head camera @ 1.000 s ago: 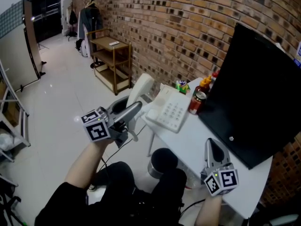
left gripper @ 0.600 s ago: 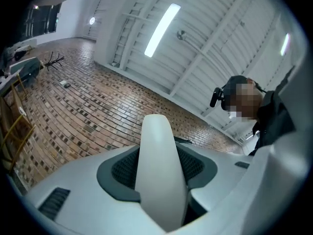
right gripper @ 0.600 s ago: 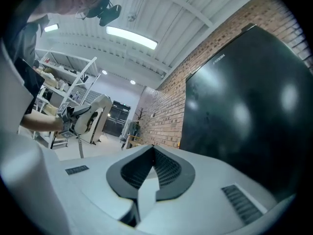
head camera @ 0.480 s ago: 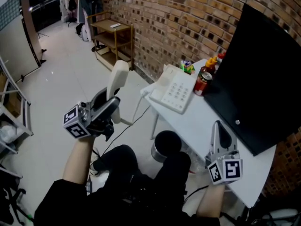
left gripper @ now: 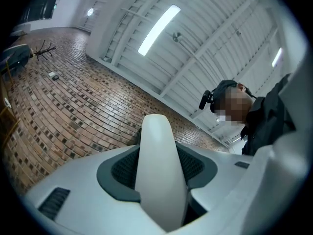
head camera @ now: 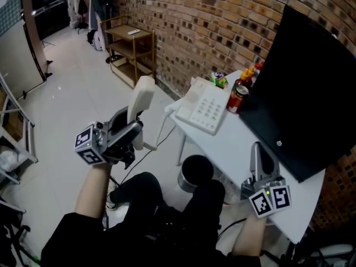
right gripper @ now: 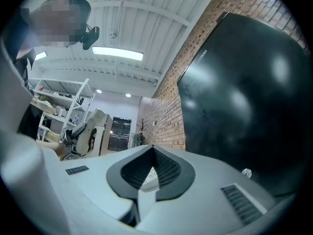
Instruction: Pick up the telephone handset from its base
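Observation:
The white telephone handset [head camera: 141,96] stands nearly upright out over the floor, left of the table and clear of its base. My left gripper [head camera: 130,128] is shut on its lower part. In the left gripper view the handset [left gripper: 159,175] fills the gap between the jaws and points up at the ceiling. The white telephone base [head camera: 207,111], with its keypad, lies on the table's [head camera: 239,149] left end, and a thin cord [head camera: 161,128] runs from it toward the handset. My right gripper [head camera: 260,160] hovers over the table's near right part, jaws shut with nothing held [right gripper: 149,180].
A large black monitor [head camera: 306,93] takes up the table's right side. A red can [head camera: 238,99] and sauce bottles [head camera: 251,74] stand behind the base. A metal bin [head camera: 194,174] sits under the table, and a wooden shelf unit [head camera: 130,49] stands along the brick wall.
My left gripper has carried the handset left, away from the base, and tipped it more upright. In the last half second it barely moved. The right gripper stayed in place.

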Demonstrator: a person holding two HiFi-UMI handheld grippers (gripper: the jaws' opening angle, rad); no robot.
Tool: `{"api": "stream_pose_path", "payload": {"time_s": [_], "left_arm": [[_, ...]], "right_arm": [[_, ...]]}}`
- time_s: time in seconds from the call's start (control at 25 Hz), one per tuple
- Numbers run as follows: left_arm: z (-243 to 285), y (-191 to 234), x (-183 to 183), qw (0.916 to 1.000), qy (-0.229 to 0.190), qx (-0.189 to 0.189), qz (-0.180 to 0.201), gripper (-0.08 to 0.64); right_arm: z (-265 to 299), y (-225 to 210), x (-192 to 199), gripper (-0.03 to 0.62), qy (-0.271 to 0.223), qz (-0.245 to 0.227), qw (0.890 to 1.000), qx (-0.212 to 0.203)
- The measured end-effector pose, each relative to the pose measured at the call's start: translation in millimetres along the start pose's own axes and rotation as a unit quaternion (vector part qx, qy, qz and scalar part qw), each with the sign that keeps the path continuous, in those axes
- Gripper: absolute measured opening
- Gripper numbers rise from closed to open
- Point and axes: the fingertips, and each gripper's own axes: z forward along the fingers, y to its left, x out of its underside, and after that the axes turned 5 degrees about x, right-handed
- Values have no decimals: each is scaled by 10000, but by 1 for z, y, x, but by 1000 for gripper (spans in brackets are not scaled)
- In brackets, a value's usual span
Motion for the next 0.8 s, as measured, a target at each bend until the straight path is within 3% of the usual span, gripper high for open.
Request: {"api": "stream_pose_path", "payload": {"time_s": [0.32,0.8], "left_arm": [[-1,1,2,9999,2,46,-123,215],[3,-3,-15,9992,-391,107,-24,216]], "right_arm": [[2,4,1,9,52,-35,10000,-18],[-4,3,3,8,105,-27,9999,-26]]}}
